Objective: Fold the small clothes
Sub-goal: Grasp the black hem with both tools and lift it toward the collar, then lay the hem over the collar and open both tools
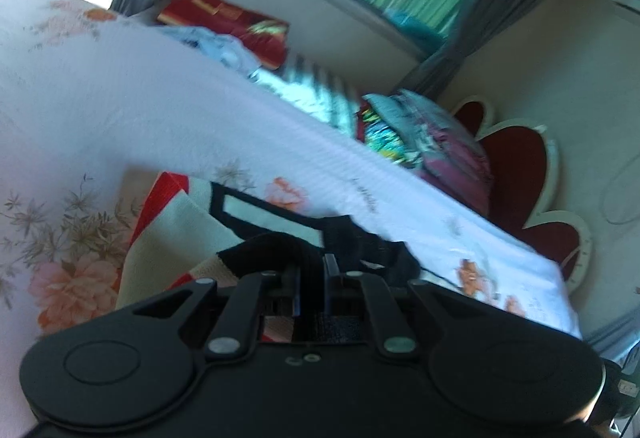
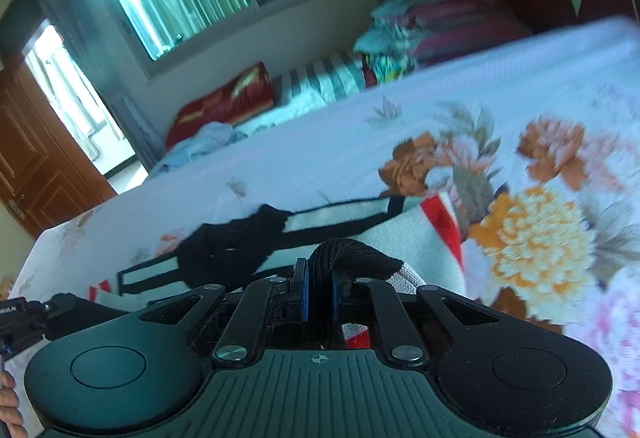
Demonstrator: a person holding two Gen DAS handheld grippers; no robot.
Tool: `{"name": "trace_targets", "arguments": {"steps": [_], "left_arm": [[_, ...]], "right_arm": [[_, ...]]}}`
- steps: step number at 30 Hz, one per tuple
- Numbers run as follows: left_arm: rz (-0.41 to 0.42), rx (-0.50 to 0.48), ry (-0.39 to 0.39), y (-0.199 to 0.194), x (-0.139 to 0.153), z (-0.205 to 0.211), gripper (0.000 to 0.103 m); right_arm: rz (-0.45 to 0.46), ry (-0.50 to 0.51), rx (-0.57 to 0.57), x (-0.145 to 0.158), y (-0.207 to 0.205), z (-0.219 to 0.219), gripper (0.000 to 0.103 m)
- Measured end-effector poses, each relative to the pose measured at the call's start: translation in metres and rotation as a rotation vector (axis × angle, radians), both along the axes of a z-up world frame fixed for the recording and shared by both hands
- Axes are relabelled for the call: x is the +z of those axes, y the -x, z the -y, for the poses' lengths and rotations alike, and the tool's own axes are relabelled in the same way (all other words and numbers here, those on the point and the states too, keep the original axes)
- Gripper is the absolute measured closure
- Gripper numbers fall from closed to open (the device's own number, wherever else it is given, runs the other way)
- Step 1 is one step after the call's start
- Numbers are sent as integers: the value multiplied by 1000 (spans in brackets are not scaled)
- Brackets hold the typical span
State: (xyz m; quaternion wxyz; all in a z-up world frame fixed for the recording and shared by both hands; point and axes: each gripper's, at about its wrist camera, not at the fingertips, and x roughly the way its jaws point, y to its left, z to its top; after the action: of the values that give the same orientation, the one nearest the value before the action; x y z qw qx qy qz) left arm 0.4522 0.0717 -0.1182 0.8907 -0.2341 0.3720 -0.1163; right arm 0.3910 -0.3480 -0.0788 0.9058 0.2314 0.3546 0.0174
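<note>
Nearest the bed's foot edge, the left tongs (image 1: 312,270) are seen clamped on a black hem of the small knitted garment (image 1: 180,234), and the right tongs (image 2: 320,278) are likewise closed tight on a black ribbed edge of the same garment (image 2: 400,238). Cream, red and black panels of it are spread on the floral bedsheet (image 2: 520,158) just beyond both tongs, partly lifted at the gripped edges. Further along the bed, a crumpled pale blue cloth (image 2: 208,142) is seen lying on the sheet. Beyond that, at the bed's far side, a red cushion (image 2: 228,98), a striped pillow (image 2: 324,78) and stacked quilts (image 2: 440,26) are ranged near the scalloped headboard (image 1: 520,166). Everything is blurred.
</note>
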Motion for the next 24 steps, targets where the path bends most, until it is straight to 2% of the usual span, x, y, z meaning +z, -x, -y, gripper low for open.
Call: {"name": "trace_targets", "arguments": {"steps": [7, 10, 12, 13, 14, 15, 16, 18, 20, 22, 24], "left_arm": [[-70, 14, -59, -37, -24, 4, 93], [-111, 34, -74, -48, -32, 5, 89], [-147, 49, -77, -55, -37, 4, 81], [-160, 56, -70, -58, -39, 4, 80], [-163, 61, -53, -59, -40, 2, 77], [-161, 66, -38, -59, -39, 0, 70], [-155, 72, -24, -58, -38, -3, 62], [-102, 89, -10, -53, -30, -9, 32], [-30, 112, -48, -47, -18, -12, 25], [-1, 72, -75, -45, -12, -14, 26], [13, 15, -136, -43, -12, -10, 27]], "right_arm": [[-76, -47, -17, -32, -32, 14, 93], [-97, -73, -40, -40, -44, 21, 93], [-110, -94, -40, -43, -50, 24, 92], [-107, -100, -41, -43, -51, 25, 90], [-98, -106, -38, -41, -52, 26, 87], [-83, -106, -36, -39, -52, 27, 79], [-62, -95, -43, -35, -52, 29, 58], [-15, -47, -73, -26, -49, 34, 33], [18, -21, -49, -19, -49, 37, 33], [34, 0, -8, -16, -48, 37, 33], [39, 30, 39, -17, -49, 33, 33]]}}
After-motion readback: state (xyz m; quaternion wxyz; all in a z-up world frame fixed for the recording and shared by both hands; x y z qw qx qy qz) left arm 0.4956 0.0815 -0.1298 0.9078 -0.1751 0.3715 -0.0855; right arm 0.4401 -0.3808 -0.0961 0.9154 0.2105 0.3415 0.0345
